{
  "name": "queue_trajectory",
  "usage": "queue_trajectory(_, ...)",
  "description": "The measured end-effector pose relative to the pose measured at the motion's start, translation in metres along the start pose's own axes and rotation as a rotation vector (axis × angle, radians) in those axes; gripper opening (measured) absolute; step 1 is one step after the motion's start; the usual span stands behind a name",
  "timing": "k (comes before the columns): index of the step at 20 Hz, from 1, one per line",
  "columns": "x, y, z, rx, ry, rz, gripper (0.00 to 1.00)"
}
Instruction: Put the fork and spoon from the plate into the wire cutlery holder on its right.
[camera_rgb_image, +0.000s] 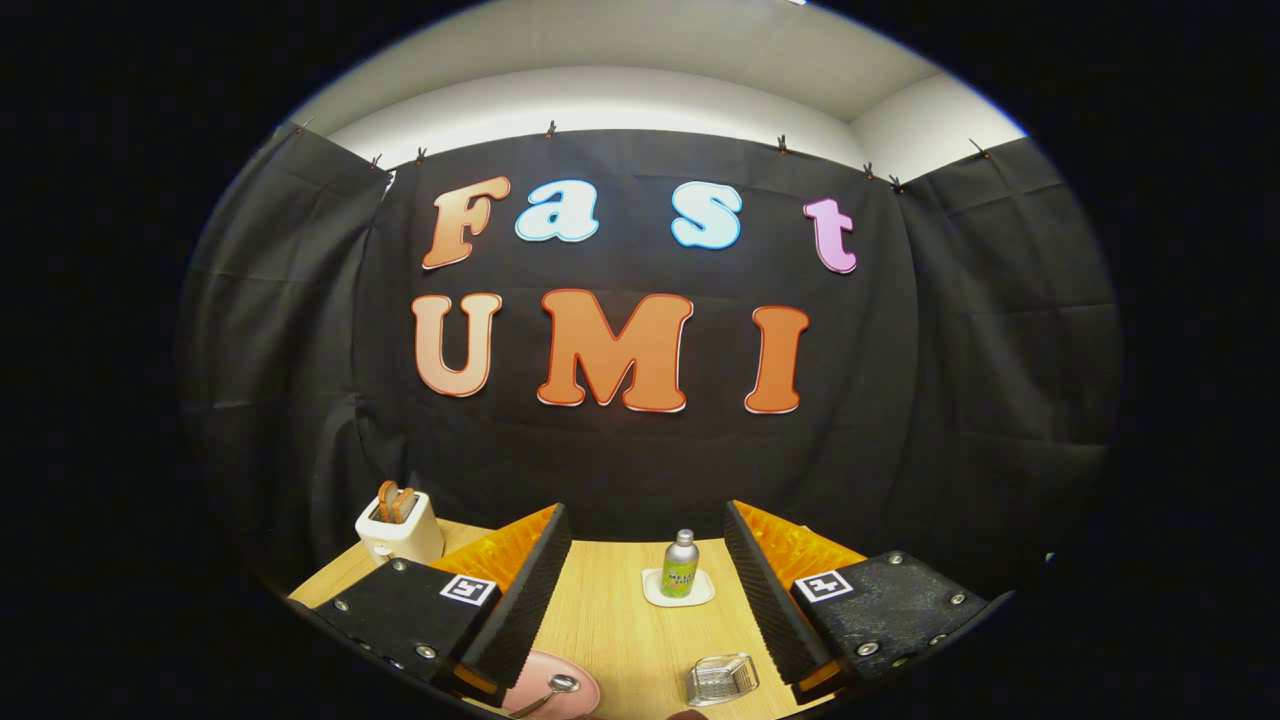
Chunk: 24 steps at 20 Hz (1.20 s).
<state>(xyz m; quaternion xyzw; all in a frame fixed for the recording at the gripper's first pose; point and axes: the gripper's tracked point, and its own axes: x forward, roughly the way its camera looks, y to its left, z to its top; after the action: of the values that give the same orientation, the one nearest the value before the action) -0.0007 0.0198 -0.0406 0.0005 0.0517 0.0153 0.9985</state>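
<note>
A shiny spoon (553, 690) lies on the pink plate (580, 675); the wire cutlery holder (722, 679) beside it looks empty. The hand-held gripper (645, 570) gapes wide, holding nothing.

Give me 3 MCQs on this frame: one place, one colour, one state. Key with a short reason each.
1. Where does the bottle stand?
A. on a small white dish beyond the tongs' fingers
B. inside the toaster
C. on the pink plate

2. What colour is the plate with the spoon on it?
A. blue
B. pink
C. green

3. How are the tongs set?
A. shut on the spoon
B. shut on the bottle
C. open, holding nothing

Key:
1 A: the bottle sits upright on the white dish, past the fingers on the wooden table.
2 B: the plate under the spoon is pink, near the wire holder.
3 C: the fingers stand wide apart with bare table between them.
</note>
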Motion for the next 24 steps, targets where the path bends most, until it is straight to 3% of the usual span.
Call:
queue_trajectory(7,0.007,0.033,-0.057,0.013,0.14,0.064,0.93)
queue_trajectory(24,-0.036,0.122,-0.276,-0.013,0.746,0.22,0.94)
